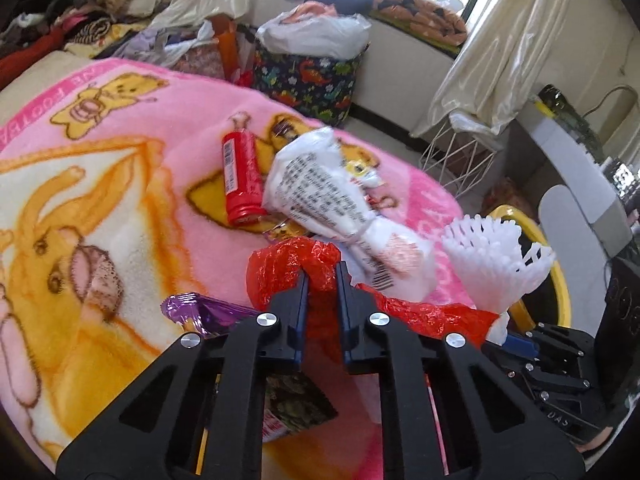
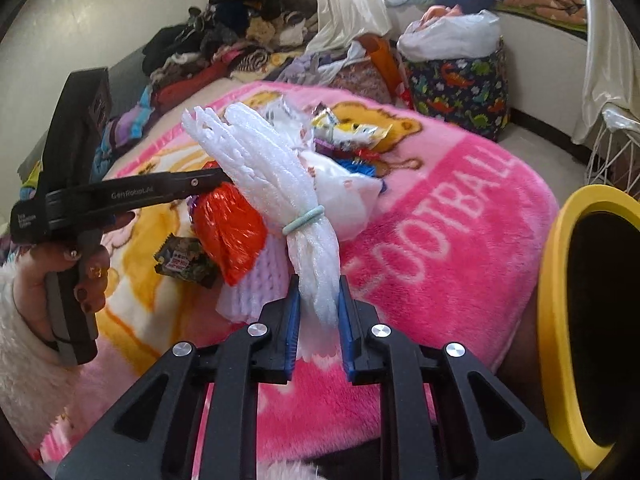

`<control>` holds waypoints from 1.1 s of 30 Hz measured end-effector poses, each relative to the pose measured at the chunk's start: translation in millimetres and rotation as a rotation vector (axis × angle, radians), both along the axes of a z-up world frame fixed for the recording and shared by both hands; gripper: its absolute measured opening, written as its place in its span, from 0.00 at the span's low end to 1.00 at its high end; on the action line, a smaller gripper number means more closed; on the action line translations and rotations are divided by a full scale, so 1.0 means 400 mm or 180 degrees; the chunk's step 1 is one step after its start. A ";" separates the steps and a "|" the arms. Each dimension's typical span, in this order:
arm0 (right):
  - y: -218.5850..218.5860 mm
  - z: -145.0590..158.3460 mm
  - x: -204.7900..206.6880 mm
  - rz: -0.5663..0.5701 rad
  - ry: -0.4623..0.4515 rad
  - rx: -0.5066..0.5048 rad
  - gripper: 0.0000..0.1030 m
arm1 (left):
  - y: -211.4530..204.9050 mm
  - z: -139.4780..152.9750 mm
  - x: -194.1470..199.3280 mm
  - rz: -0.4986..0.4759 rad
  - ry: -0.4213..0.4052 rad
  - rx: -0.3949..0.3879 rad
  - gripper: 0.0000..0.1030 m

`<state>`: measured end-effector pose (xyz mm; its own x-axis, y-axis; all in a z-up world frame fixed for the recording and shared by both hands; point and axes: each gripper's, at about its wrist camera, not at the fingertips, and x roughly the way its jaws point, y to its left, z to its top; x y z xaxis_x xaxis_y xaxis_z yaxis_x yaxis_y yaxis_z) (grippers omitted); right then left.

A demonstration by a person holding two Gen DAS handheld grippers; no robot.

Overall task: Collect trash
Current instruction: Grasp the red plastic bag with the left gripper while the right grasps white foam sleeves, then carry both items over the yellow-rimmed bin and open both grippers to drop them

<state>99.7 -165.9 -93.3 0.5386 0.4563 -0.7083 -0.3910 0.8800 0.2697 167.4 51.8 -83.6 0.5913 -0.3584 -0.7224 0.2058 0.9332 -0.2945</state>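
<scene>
Left gripper (image 1: pixel 322 280) fingers bury their tips in the red plastic bag (image 1: pixel 296 268) — bag's lower part is hidden behind them. Dark snack packet (image 1: pixel 296 404) sits half-covered by the gripper frame. Print on the white bag (image 1: pixel 320 188) is too small to read. Yellow bin (image 2: pixel 560 320) is cut off by the right edge — contents dark, can't tell. Foam net (image 2: pixel 276 184) hides the wrappers behind it.

Blanket (image 2: pixel 440 240): fluffy pink fleece. Red bag (image 1: pixel 296 268): crinkled glossy plastic. Foam netting (image 2: pixel 288 184): white, ribbed. Bin rim (image 2: pixel 560 280): smooth yellow plastic.
</scene>
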 end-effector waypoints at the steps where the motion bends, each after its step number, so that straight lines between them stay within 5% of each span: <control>1: -0.006 0.007 -0.004 -0.0006 -0.0020 0.0020 0.16 | -0.006 0.012 -0.012 -0.0010 -0.0065 0.0013 0.07; 14: -0.116 0.115 -0.048 -0.0366 -0.0339 0.0242 0.16 | -0.100 0.147 -0.109 -0.0135 -0.0646 0.0058 0.06; 33: -0.340 0.171 -0.115 -0.1038 -0.0630 0.0359 0.16 | -0.257 0.231 -0.156 -0.0483 -0.0963 0.0042 0.06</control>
<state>53.8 -302.0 -25.0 0.7892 0.3078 -0.5315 -0.1501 0.9358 0.3190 105.2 -51.2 9.0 0.7203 -0.4506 -0.5274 0.4190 0.8885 -0.1870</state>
